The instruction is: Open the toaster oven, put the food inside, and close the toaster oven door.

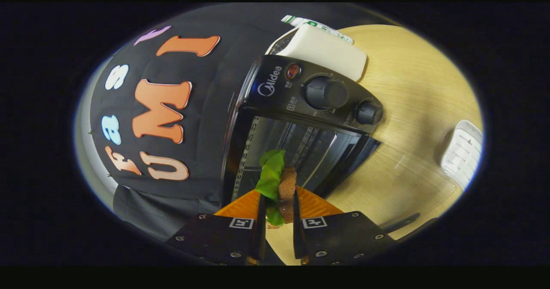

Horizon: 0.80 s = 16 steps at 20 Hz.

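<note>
Food pinched edge-on, just short of the open toaster oven

Food (281, 186): a stacked bite, green leaf against a brown meat-like slab, clamped between both fingers of the gripper (277, 220). Fingers closed on it from either side, leaf flopping free above the tips. Sits directly in front of the toaster oven (300, 121), at the mouth of its cavity, not yet inside. Toaster oven door (352, 160) swung open and hanging off the lower side of the cavity; wire rack visible within. Control knobs (326, 93) on the toaster oven's front panel beside the cavity. White tray (462, 153) well apart from the toaster oven, out on the wooden table (412, 108).

Likely light, soft and layered. Leaf limp, prone to slide or peel off; slab probably firmer, better bearing for the grip. Best held across the stack's flat faces, squeezing layers together, gently enough not to crush. Risk of leaf snagging on the rack or door rim on entry.
</note>
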{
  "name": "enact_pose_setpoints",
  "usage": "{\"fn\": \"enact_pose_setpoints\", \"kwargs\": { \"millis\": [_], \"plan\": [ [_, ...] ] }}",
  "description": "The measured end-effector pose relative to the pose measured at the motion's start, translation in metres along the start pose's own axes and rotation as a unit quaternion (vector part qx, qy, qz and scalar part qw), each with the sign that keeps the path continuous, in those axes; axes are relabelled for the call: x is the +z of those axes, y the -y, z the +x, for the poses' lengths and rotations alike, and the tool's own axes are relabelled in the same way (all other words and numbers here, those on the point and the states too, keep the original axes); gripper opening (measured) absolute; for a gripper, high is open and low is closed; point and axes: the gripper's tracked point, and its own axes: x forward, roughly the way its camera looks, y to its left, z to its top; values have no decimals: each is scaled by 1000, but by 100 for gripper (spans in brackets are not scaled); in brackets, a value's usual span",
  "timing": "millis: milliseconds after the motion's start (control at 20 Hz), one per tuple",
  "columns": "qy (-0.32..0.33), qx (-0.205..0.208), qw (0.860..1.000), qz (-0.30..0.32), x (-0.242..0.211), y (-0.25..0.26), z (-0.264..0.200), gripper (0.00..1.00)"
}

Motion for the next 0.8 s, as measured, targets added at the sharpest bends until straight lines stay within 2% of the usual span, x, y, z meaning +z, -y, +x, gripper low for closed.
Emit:
{"fn": "enact_pose_setpoints", "kwargs": {
  "millis": [350,450,600,650,800],
  "plan": [
    [45,6,997,63,1,-6,42,27],
    [44,2,996,73,-2,-7,49,33],
    [55,-27,995,76,-1,5,47,51],
    [63,-28,994,86,2,5,45,53],
    [60,-57,993,82,1,18,38,78]
  ]
}}
